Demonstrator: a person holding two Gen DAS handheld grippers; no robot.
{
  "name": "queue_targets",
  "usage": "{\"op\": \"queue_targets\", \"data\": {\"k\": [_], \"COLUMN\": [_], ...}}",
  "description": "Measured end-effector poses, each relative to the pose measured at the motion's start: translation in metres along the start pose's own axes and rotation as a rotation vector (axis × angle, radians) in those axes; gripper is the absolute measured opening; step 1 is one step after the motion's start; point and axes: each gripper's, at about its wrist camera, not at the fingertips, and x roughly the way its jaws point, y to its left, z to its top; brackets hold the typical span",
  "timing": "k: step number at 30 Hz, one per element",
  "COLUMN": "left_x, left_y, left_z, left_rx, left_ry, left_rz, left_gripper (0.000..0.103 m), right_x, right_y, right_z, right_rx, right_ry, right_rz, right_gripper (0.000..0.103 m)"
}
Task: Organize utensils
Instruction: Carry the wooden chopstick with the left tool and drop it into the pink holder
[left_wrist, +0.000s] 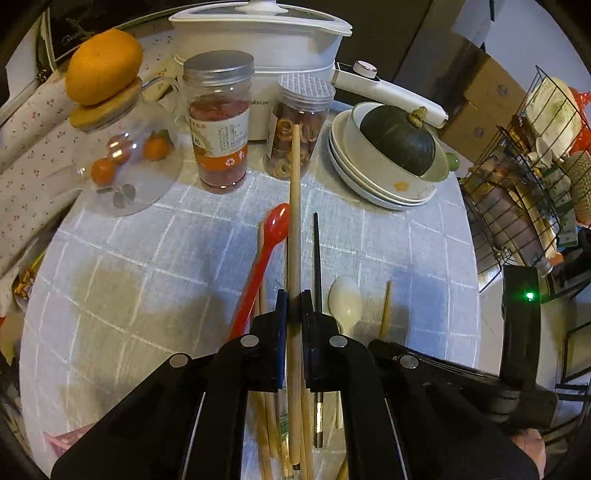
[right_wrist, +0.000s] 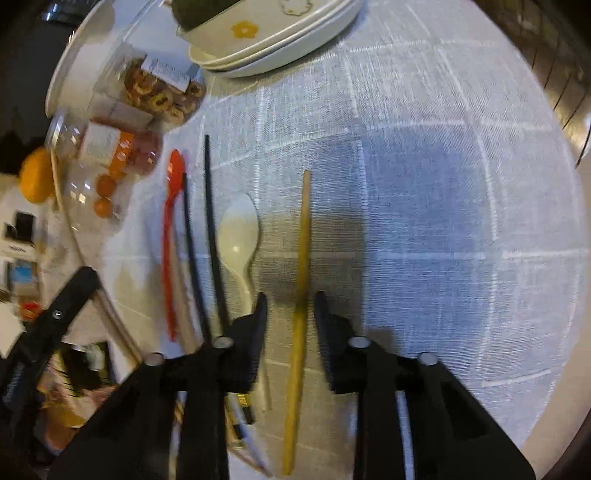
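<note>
Chopstick of pale round wood (left_wrist: 294, 236) pinched between pressed-together jaws of left gripper (left_wrist: 294, 301), lifted above the grey checked tablecloth (left_wrist: 147, 266) and pointing toward the jars. Below and beside it: long-handled red plastic spoon (left_wrist: 264, 258), thin black chopstick (left_wrist: 317, 258), cream plastic spoon (left_wrist: 345, 301). Further right, yellow-tan wooden chopstick (right_wrist: 301, 280) flat on the cloth, straddled by spread jaws of right gripper (right_wrist: 291, 306), not yet touching. Sorting step in hand, judging by the layout: pairing the wooden sticks. Next: closing squarely on the thin shaft without rolling it.
</note>
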Motion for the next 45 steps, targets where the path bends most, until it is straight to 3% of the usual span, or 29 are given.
{"op": "queue_targets", "data": {"k": [1, 5, 10, 14, 24, 32, 36, 40, 45], "left_x": [0.009, 0.039, 0.053, 0.049, -0.020, -0.125, -0.164, -0.164, -0.150], "left_y": [0.004, -0.006, -0.014, -0.020, -0.008, 0.039, 0.076, 0.098, 0.102], "left_z": [-0.001, -0.015, -0.026, -0.028, -0.033, -0.049, -0.059, -0.066, -0.075], "left_rx": [-0.010, -0.014, 0.015, 0.048, 0.013, -0.099, -0.142, -0.152, -0.123], "left_ry": [0.026, 0.168, 0.199, 0.176, -0.008, -0.247, -0.408, -0.470, -0.509], "left_rz": [-0.019, -0.064, -0.054, -0.028, -0.018, -0.066, 0.019, 0.077, 0.097], "left_gripper": [0.006, 0.007, 0.007, 0.006, 0.006, 0.006, 0.006, 0.006, 0.006], "right_x": [0.001, -0.003, -0.013, -0.027, -0.057, -0.073, -0.085, -0.096, -0.097], "right_y": [0.001, -0.001, -0.007, -0.011, 0.012, 0.045, 0.057, 0.081, 0.107], "right_z": [-0.001, -0.004, -0.010, -0.008, -0.008, -0.020, -0.025, -0.035, -0.049], "right_rx": [-0.011, -0.019, -0.062, -0.062, -0.135, -0.236, -0.260, -0.318, -0.387], "right_ry": [0.000, 0.001, -0.002, -0.031, -0.140, -0.206, -0.243, -0.274, -0.290], "right_rz": [-0.024, -0.021, -0.040, -0.012, 0.034, 0.023, 0.053, 0.077, 0.071], "right_gripper": [0.008, 0.007, 0.007, 0.007, 0.007, 0.007, 0.007, 0.007, 0.007]}}
